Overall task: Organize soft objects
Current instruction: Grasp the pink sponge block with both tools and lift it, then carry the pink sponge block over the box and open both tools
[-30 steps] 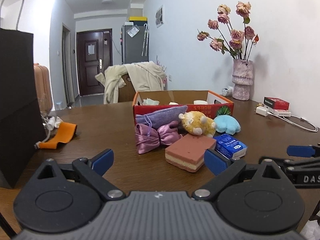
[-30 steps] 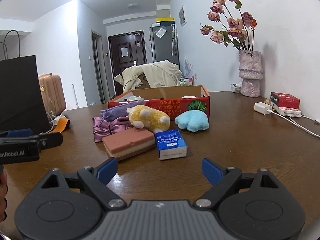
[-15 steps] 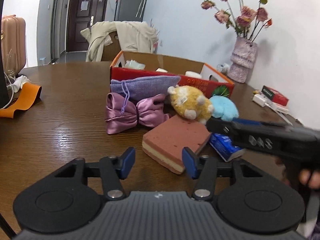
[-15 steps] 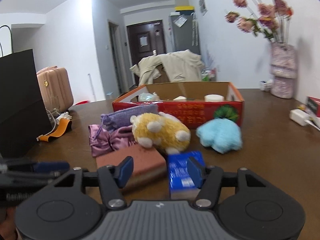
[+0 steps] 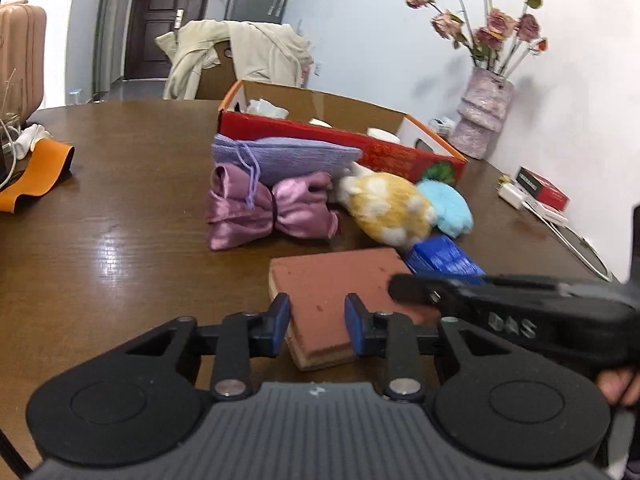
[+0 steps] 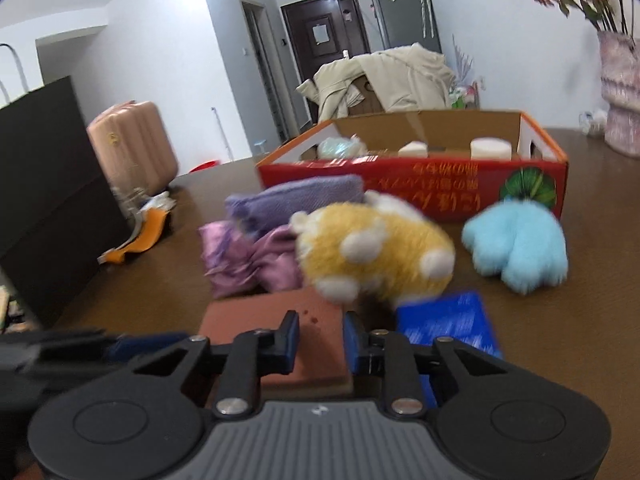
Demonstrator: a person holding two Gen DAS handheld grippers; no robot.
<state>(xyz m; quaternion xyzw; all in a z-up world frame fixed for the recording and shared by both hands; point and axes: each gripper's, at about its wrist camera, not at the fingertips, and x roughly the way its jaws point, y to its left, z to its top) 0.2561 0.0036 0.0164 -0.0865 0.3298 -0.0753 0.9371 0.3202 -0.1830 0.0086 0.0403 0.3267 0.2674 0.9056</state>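
Two grippers, left gripper (image 5: 316, 326) and right gripper (image 6: 320, 340), are closing their fingers across the brick-red sponge (image 5: 340, 292), nearest on the surface (image 5: 120, 220). Whether the pads press yet is unclear. Judged step: grasping; next, lift it over the plush toys (image 6: 372, 252) into the red box (image 6: 420, 192).

The left gripper (image 5: 316, 326) has black linkage arms, blue pads (image 5: 279, 322), silver pivot screws and a ribbed grey housing flanked by round black discs. The right gripper (image 6: 320, 344) matches it; its black side, at three o'clock in the left view, bears pale lettering.
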